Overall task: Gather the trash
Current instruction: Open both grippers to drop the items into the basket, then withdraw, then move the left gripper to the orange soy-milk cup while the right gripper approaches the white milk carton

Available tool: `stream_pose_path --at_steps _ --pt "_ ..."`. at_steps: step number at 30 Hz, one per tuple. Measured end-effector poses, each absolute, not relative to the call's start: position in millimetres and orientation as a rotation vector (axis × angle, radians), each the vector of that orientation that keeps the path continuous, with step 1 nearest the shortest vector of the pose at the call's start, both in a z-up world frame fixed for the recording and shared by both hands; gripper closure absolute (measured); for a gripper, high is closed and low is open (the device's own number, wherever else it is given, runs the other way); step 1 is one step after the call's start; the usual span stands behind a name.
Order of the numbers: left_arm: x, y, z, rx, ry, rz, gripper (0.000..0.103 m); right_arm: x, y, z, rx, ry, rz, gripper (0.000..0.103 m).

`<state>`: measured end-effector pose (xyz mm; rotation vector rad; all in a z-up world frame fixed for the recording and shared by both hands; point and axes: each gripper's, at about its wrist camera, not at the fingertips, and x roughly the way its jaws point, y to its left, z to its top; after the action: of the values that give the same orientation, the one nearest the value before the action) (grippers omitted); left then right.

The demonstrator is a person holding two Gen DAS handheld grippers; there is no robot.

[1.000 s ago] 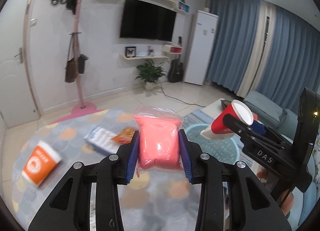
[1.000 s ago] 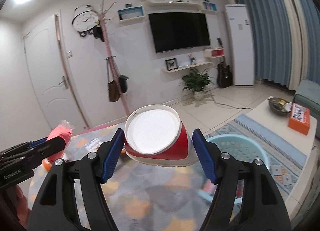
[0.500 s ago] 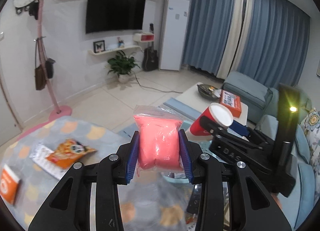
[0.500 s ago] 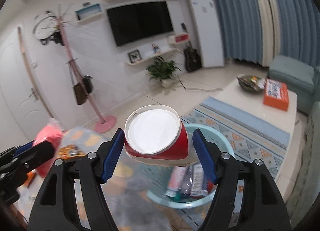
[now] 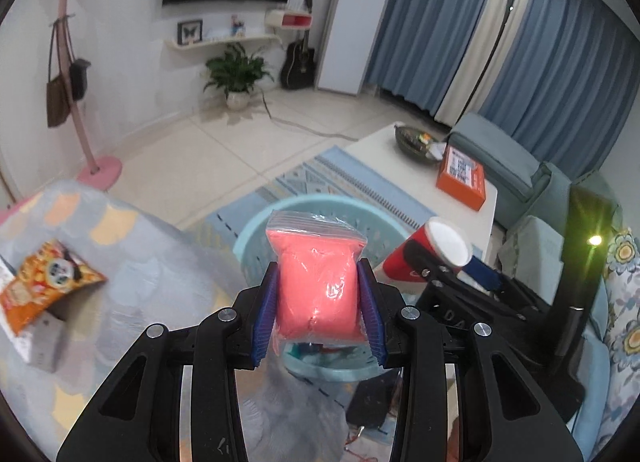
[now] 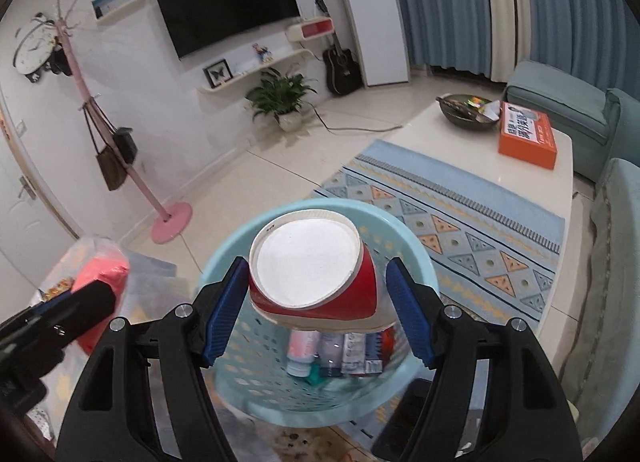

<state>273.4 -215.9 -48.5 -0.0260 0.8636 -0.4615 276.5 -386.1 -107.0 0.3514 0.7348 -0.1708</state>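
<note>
My left gripper (image 5: 318, 310) is shut on a pink filled plastic bag (image 5: 318, 282) and holds it over the near rim of a light-blue perforated basket (image 5: 260, 226). My right gripper (image 6: 316, 310) is shut on a red paper cup (image 6: 320, 286), white inside, lying sideways above the same basket (image 6: 416, 262). The basket holds several bottles and wrappers (image 6: 336, 354). The right gripper and cup also show in the left wrist view (image 5: 432, 254), to the right of the bag. The bag and left gripper show in the right wrist view (image 6: 100, 282) at the left.
A table with a patterned grey cloth (image 5: 152, 262) carries an orange snack packet (image 5: 44, 282) at the left. A white coffee table (image 6: 480, 166) holds an orange box (image 6: 528, 138) and a dark bowl. A patterned rug, teal sofa and pink coat stand surround it.
Both grippers have swung right and tilted down, from over the table to over the blue basket, each still holding its item. The basket's contents have come into view.
</note>
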Motion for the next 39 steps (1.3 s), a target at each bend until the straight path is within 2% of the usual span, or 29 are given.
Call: stream_pose_path --at_steps 3,5,12,18,26,37,39 --pt "280 -217 -62 -0.038 0.899 -0.455 0.065 284 -393 -117 0.359 0.781 -0.187 0.036" --pt "280 -216 -65 -0.043 0.908 -0.457 0.055 286 -396 -123 0.367 0.803 -0.187 0.036" --pt "269 -208 -62 -0.087 0.903 -0.479 0.040 279 -396 -128 0.401 0.809 -0.159 0.028" --pt "256 -193 -55 -0.109 0.888 -0.473 0.040 268 -386 -118 0.422 0.800 -0.118 0.028" --pt "232 -169 -28 -0.131 0.819 -0.464 0.040 248 -355 -80 0.408 0.733 -0.018 0.027" --pt "189 -97 18 -0.173 0.703 -0.447 0.039 231 -299 -30 0.457 0.669 0.171 0.023" --pt "182 -81 26 -0.183 0.680 -0.432 0.032 228 -283 -22 0.434 0.657 0.191 0.022"
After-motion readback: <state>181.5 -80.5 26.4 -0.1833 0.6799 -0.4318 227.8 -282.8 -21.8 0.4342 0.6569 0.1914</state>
